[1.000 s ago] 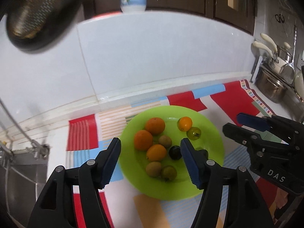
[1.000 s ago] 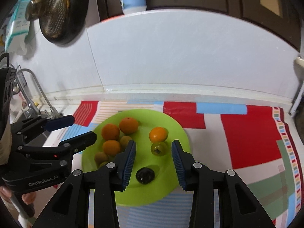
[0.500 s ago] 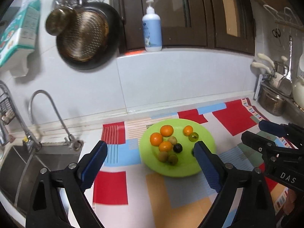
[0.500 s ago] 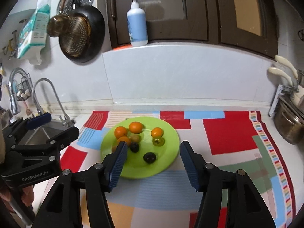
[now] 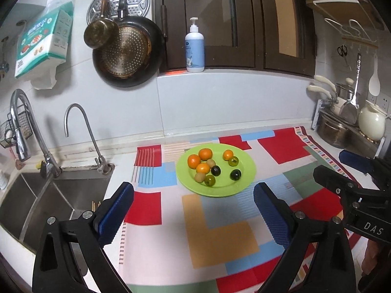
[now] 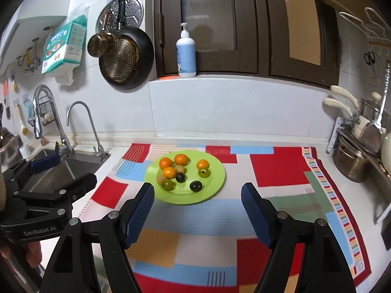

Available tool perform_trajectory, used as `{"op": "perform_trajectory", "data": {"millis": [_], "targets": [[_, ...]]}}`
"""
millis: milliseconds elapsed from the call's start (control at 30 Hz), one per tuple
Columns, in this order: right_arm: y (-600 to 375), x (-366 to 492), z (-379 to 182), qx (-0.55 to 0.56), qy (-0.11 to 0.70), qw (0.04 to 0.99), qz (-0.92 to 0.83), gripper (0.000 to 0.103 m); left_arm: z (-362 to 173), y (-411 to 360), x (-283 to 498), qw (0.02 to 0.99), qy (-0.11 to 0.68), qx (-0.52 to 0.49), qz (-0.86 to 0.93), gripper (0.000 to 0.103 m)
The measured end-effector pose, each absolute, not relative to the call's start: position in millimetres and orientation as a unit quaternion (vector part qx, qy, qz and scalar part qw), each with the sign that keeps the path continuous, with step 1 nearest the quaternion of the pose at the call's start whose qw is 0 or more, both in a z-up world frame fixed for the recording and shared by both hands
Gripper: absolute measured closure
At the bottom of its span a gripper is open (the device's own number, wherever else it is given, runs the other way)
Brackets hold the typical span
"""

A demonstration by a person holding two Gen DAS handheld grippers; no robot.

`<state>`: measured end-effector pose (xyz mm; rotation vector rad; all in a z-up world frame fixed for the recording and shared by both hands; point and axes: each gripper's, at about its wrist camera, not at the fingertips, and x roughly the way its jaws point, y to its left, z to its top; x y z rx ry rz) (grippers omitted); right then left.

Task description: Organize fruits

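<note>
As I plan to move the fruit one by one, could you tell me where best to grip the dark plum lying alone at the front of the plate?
Grip the dark plum across its round middle, coming down from above. It sits apart from the other fruit on the green plate, so open jaws fit either side. The right gripper is nearer and open.

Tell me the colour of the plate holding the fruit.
Lime green. The plate shows best in the right wrist view, on the patchwork mat.

Right gripper (image 5: pixel 352 168) cut by frame edge in left view; left gripper (image 6: pixel 52 171) likewise in right view.
</note>
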<state>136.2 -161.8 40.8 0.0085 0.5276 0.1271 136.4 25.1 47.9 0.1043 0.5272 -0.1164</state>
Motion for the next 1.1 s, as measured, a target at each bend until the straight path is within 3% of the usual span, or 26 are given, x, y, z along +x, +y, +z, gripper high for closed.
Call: {"op": "perform_trajectory", "data": {"millis": [1100], "targets": [[-173, 80, 48, 0.009, 0.266, 0.962, 0.057, 0.029, 56, 20, 81, 0.966, 0.243, 0.069, -0.046, 0.000]]}}
